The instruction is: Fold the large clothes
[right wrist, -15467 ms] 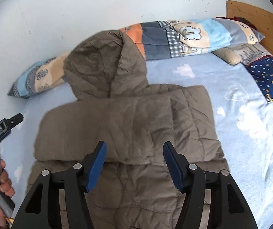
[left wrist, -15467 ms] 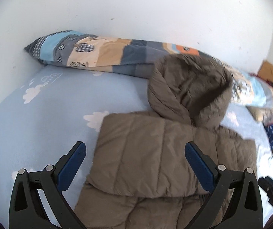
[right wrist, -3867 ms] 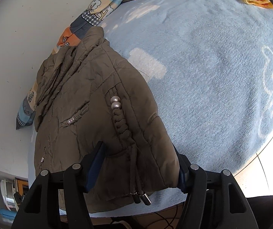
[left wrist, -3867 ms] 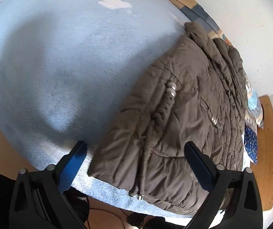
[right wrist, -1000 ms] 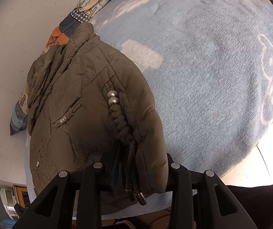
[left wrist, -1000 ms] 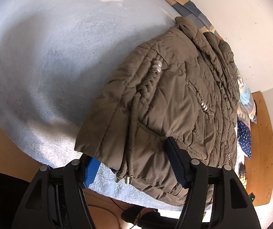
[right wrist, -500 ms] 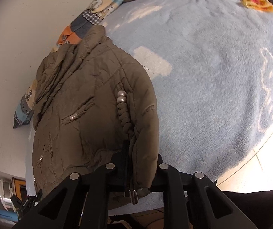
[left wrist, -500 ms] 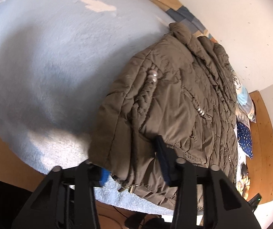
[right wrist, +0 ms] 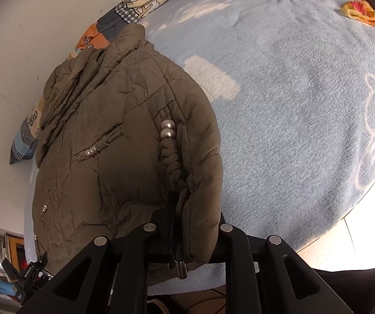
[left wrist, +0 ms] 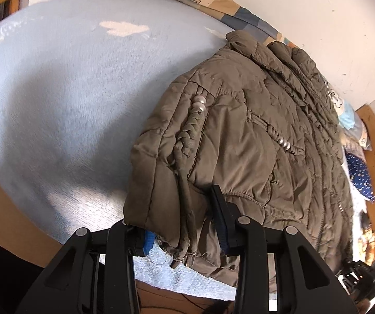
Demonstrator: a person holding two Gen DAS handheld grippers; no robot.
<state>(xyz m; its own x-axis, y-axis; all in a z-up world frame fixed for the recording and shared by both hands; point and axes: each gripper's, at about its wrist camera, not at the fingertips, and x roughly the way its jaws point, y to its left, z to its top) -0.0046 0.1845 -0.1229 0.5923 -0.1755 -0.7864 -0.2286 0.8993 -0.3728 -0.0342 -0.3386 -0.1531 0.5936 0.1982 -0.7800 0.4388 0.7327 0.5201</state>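
Jacket first: it is brown and puffy, it lies on the blue blanket on the bed, and its near edge hangs over the side by you. You have your left gripper clamped on one near corner, and its jaws have just been closing with the puffy cloth between them. Your right gripper pinches the other near corner, next to the braided cord with two silver beads. I think you are about to fold the near edge up and away toward the striped pillow by the wall. For that, lift both corners together and keep them level, so the fold lands straight. You cannot see the pads of your right gripper, because cloth covers them. Your other gripper shows only as a dark bit at each picture's bottom corner.
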